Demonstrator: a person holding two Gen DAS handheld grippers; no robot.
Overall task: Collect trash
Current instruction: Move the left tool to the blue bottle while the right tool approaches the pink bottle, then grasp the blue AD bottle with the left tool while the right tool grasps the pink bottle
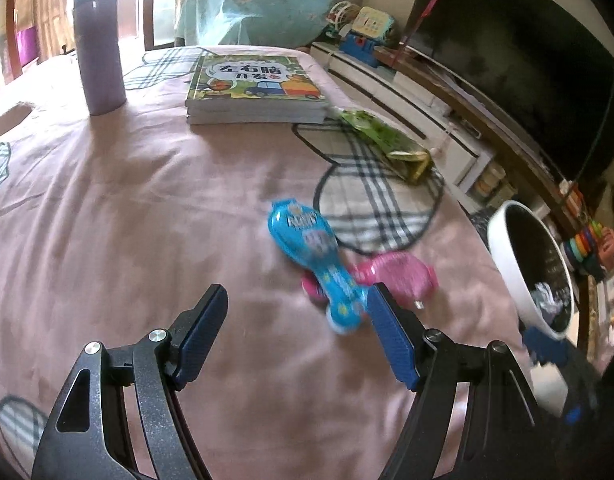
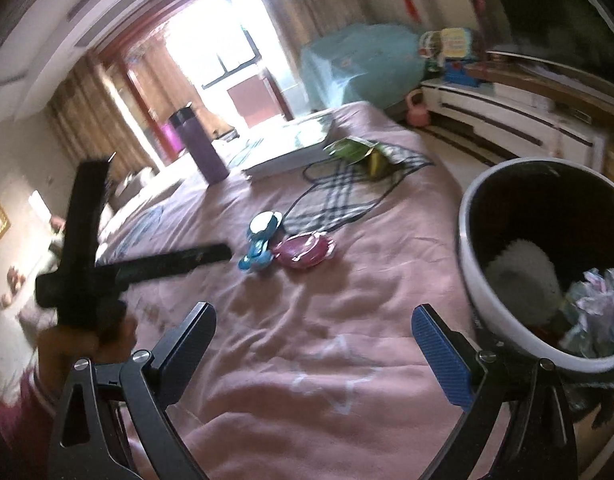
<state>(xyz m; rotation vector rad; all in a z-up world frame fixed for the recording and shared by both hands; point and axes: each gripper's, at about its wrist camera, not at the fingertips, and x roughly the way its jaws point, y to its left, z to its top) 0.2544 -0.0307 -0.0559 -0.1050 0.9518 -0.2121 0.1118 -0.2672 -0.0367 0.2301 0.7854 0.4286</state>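
Observation:
A blue plastic wrapper [image 1: 313, 256] lies on the pink bedspread, overlapping a pink round wrapper [image 1: 395, 274]. A green snack bag [image 1: 387, 142] lies farther back right. My left gripper [image 1: 297, 312] is open and empty, just short of the blue wrapper. My right gripper [image 2: 313, 328] is open and empty over the bedspread. The white trash bin [image 2: 473, 240] with a black inside stands right of it and holds crumpled trash [image 2: 599, 304]. The blue wrapper [image 2: 263, 240], pink wrapper [image 2: 305, 252] and green bag [image 2: 361, 152] also show in the right wrist view.
A purple flask [image 1: 101, 48] and a stack of books [image 1: 255, 88] stand at the back of the bed. A white TV cabinet [image 1: 407, 92] with toys runs along the right. The left gripper's body [image 2: 91, 248] shows at left.

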